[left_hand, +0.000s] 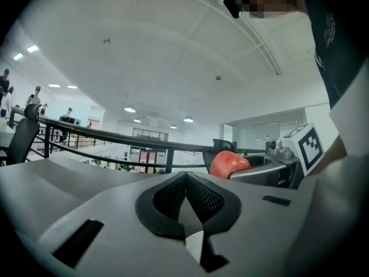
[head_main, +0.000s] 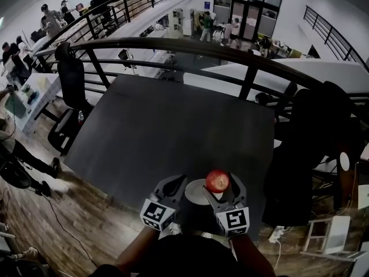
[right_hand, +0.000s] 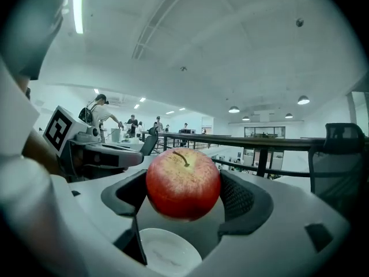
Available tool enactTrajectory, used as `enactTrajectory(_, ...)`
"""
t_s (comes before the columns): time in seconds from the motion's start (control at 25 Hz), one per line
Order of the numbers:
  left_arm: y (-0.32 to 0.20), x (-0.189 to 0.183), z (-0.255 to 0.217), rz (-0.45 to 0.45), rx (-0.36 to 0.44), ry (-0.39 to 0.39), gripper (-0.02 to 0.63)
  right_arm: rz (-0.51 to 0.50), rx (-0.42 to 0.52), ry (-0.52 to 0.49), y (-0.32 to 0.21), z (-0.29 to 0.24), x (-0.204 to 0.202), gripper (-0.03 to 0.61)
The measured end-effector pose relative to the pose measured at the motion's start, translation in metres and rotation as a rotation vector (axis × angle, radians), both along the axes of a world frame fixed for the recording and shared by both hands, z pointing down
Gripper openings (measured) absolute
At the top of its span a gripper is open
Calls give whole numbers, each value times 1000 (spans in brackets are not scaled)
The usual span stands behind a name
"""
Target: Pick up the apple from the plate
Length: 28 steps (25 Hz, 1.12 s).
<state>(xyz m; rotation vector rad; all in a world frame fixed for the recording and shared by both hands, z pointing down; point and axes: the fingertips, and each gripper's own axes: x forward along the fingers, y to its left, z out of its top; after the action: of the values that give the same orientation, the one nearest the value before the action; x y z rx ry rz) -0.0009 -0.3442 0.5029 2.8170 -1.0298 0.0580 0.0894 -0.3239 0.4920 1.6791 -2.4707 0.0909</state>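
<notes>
**A:** What's the setting?

**B:** An open mezzanine. A dark curved railing (head_main: 230, 48) runs behind a big dark grey table (head_main: 173, 131), with desks and people farther off beyond it. A black office chair (head_main: 72, 79) stands at the table's left corner.

**A:** And the two tools?

**B:** Both sit at the table's near edge, side by side. The right gripper (head_main: 221, 186) is clamped on the apple (right_hand: 183, 182), one jaw on each flank and the stem pointing up. The left gripper (left_hand: 185, 190) has its jaws pressed together with nothing between them.

**A:** Where's the apple relative to the plate?

**B:** Off it. The right gripper view shows the small white plate (right_hand: 164, 253) lying on the table below the fruit, with dark tabletop visible between them. From the head view, the apple overlaps the plate's right rim.
</notes>
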Motion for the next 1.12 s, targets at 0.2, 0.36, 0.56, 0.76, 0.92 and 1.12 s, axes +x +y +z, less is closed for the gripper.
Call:
enactTrajectory(0.2,-5,-4,-32,-20,51,36,23,16,93,6,4,-34,8,388)
enactTrajectory(0.36,-11,-12,-44,-45,89,3,23,19,125,25,10,-49,14,388)
enactTrajectory(0.56,-9,-9,-39,-48,87,-17,23,41,182,0,14,-63,21,388)
enactTrajectory(0.76,-3,-3,-42,-30,91,-19,23,53,220,12,15,-72,23,388)
enactTrajectory(0.92,1,-2,-42,-23,94,-20,23,48,222,14,16,-72,19,388)
enactTrajectory(1.12,2,0,-48,-27,96,8,23,34,230,8,15,-70,16,388)
